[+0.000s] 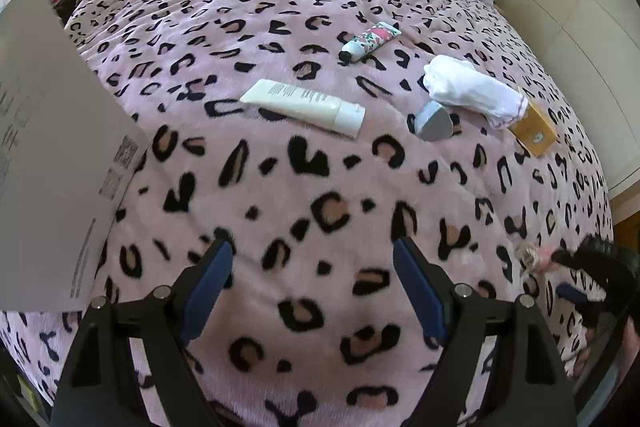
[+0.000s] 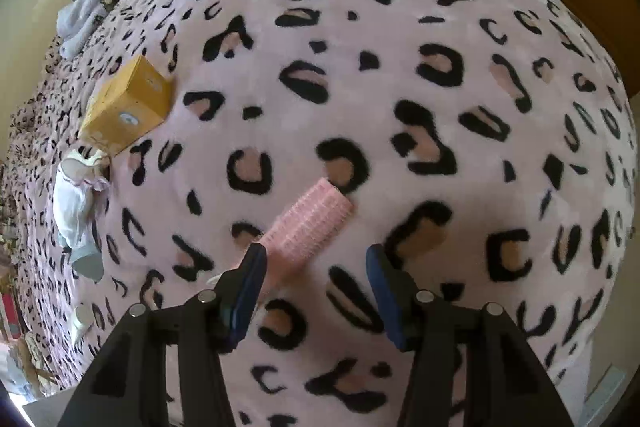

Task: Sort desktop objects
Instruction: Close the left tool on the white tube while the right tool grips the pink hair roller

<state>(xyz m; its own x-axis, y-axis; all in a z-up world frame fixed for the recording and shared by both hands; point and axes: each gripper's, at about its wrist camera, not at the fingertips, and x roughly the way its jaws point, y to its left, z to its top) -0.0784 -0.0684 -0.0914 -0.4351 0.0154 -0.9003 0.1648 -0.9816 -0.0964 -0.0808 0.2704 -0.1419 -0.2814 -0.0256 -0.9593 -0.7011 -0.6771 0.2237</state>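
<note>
Now, left wrist view:
Left gripper (image 1: pixel 312 267): jaws spread wide over the leopard-print blanket (image 1: pixel 280 27), nothing between them.
White tube (image 1: pixel 304 107): lying flat ahead, well apart from the fingers.
Floral tube (image 1: pixel 370 41): farther back.
White cloth (image 1: pixel 474 91): draped over one end of the yellow box (image 1: pixel 536 131), a small grey piece (image 1: pixel 432 123) just beside it.
Grey carton (image 1: pixel 48 147): at the left edge.

Right wrist view:
Right gripper (image 2: pixel 316 267): jaws about half open (gripping nothing).
Pink hair roller (image 2: pixel 308 223): on the blanket, its near end between the fingertips, close to the left pad; contact unclear.
Yellow box: far left.
</note>
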